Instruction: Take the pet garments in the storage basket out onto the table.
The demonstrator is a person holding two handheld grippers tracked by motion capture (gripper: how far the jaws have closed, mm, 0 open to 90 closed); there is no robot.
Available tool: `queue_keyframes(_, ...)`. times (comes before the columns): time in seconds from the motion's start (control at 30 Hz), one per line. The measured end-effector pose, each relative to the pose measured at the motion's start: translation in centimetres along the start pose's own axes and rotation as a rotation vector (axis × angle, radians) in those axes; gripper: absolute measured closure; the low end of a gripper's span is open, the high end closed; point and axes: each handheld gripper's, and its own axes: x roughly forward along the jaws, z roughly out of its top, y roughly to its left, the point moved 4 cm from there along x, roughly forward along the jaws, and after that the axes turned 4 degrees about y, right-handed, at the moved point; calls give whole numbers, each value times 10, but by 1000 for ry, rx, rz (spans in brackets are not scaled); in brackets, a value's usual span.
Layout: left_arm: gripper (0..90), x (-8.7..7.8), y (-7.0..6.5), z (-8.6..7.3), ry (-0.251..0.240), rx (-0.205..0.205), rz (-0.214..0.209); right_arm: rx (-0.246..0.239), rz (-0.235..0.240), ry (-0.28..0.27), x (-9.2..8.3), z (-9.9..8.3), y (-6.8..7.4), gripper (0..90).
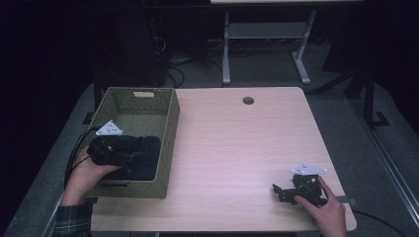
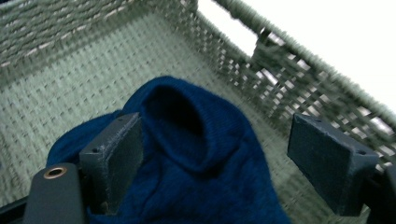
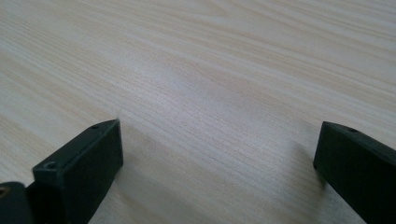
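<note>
Your right hand (image 1: 323,210) rests at the table's near right corner, its right gripper (image 1: 282,190) lying low on the wood with jaws spread wide and nothing between them; bare tabletop (image 3: 224,70) stretches ahead of it. Your left hand (image 1: 88,170) comes in over the near left wall of the woven basket (image 1: 170,123), holding the left gripper (image 1: 129,157) down inside. Its jaws stand wide apart, released, straddling the dark blue knitted garment (image 2: 191,154), which lies bunched on the basket floor at the near end. The far half of the basket floor is bare weave, and the walls rise close on both sides.
</note>
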Motion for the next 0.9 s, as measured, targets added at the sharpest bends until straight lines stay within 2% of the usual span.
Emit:
queue_keyframes(0.2, 176, 7, 6, -4, 36, -2, -1, 1, 0, 0, 0, 0, 0, 11)
queue_keyframes(0.4, 176, 18, 10, -7, 109, 9, 12, 0, 0, 0, 0, 0, 0, 11)
queue_keyframes(0.57, 174, 24, 10, -7, 166, 35, 23, 0, 0, 0, 0, 0, 0, 11)
queue_keyframes(0.63, 172, 27, 11, -6, 190, 62, 33, 0, 0, 0, 0, 0, 0, 10)
queue_keyframes(0.7, 172, 29, 13, -5, 188, 77, 34, 0, 0, 0, 0, 0, 0, 10)
queue_keyframes(0.9, 171, 38, 17, -7, 221, 89, 25, 1, 0, 0, 0, 0, 0, 10)
